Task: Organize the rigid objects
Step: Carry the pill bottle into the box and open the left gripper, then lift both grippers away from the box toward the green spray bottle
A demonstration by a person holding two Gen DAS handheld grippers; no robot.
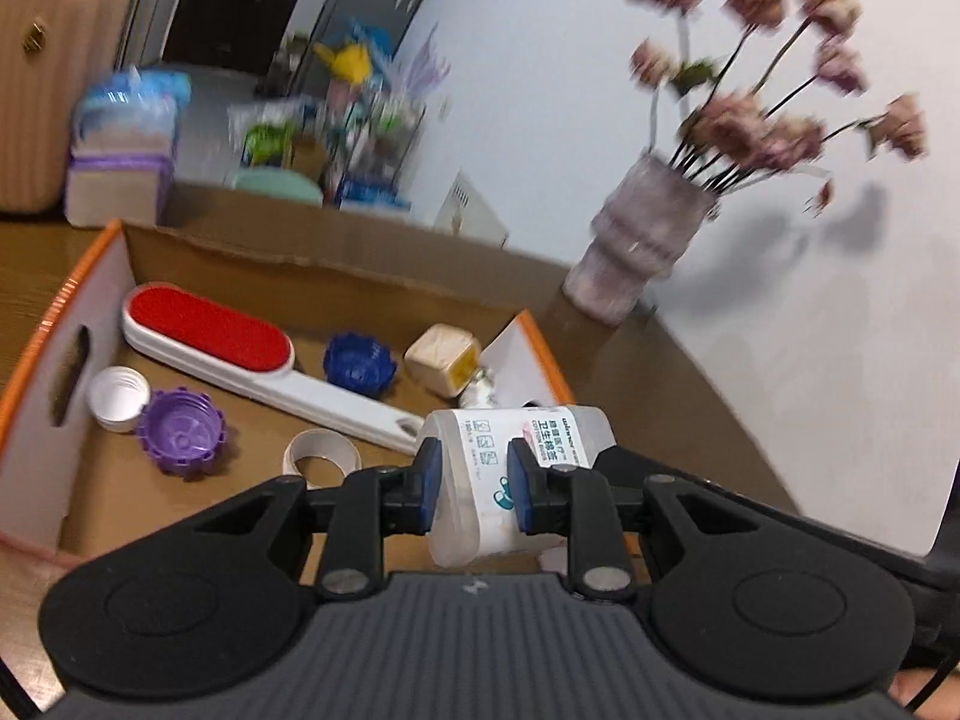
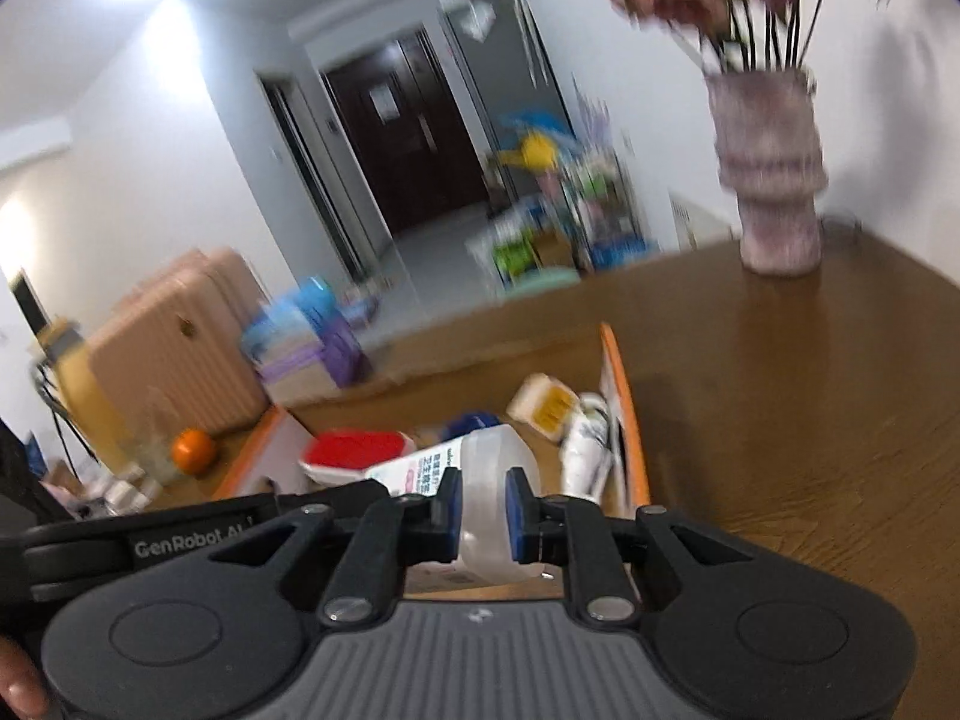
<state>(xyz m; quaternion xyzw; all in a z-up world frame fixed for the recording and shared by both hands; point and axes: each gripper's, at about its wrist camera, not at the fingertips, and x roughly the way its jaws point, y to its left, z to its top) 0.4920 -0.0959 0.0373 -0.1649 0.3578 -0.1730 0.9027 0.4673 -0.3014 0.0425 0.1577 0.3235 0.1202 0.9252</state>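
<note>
Both tools are clamped on the same cotton swab tub [image 1: 480,480]: left tool [image 1: 474,486] pinches the labelled middle, right tool [image 2: 485,510] pinches the clear end. Looks like a two-handed carry or a handover; can't tell which.

Tub hangs tilted over the near right corner of the cardboard box [image 1: 36,348], not resting on anything I can see. My read: it's the item in hand and the box is the collection point.

Box floor, near to far: tape ring [image 1: 321,450], purple cap [image 1: 180,429], white cap [image 1: 118,397], lint brush [image 1: 240,354] lying diagonal, blue cap [image 1: 359,363], beige cube [image 1: 441,360] at the far right corner, with a crumpled white tube [image 2: 585,450] along the right wall.

Box sits on a brown wood table [image 2: 780,408]. Vase [image 2: 774,180] of dried flowers stands near the table's far edge, well apart from the box. Beyond: pink suitcase [image 2: 180,336], cluttered rack, dark doors, white walls. Both views are motion-blurred.
</note>
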